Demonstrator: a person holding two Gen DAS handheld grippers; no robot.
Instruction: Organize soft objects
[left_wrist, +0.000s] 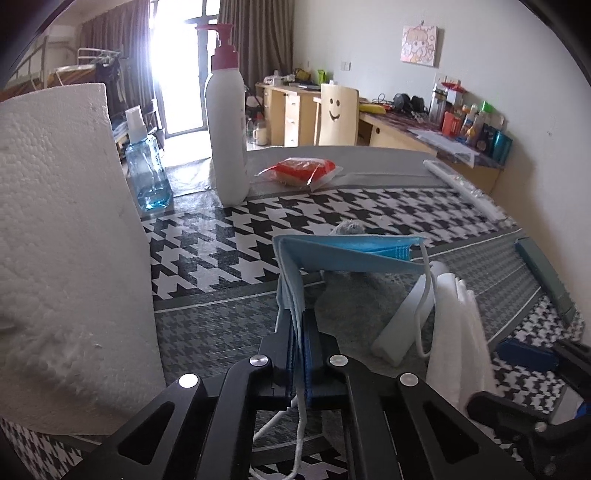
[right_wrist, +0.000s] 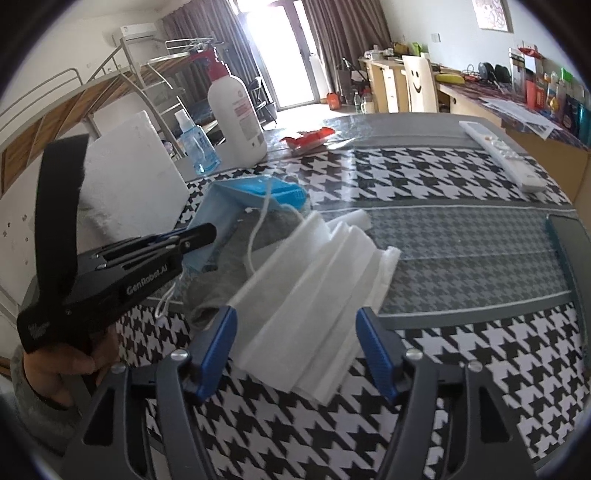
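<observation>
blue face mask (left_wrist: 347, 254), one of it, is pinched in the left gripper (left_wrist: 299, 325), whose jaws are pressed together on its folded edge while the rest fans out ahead, ear loops dangling. one white folded cloth (right_wrist: 314, 295) lies on the checked tablecloth (right_wrist: 443, 177), its near end between the spread fingers of the right gripper (right_wrist: 295, 350), which do not press on it. one grey cloth (right_wrist: 236, 258) lies under the mask and beside the white one; what it is, i cannot quite tell. around them stand one foam block (left_wrist: 62, 240) close on the left, one white pump bottle (left_wrist: 226, 122), one blue bottle (left_wrist: 147, 173), one red packet (left_wrist: 299, 170) and one remote control (right_wrist: 502, 155), all well apart from the cloths.
</observation>
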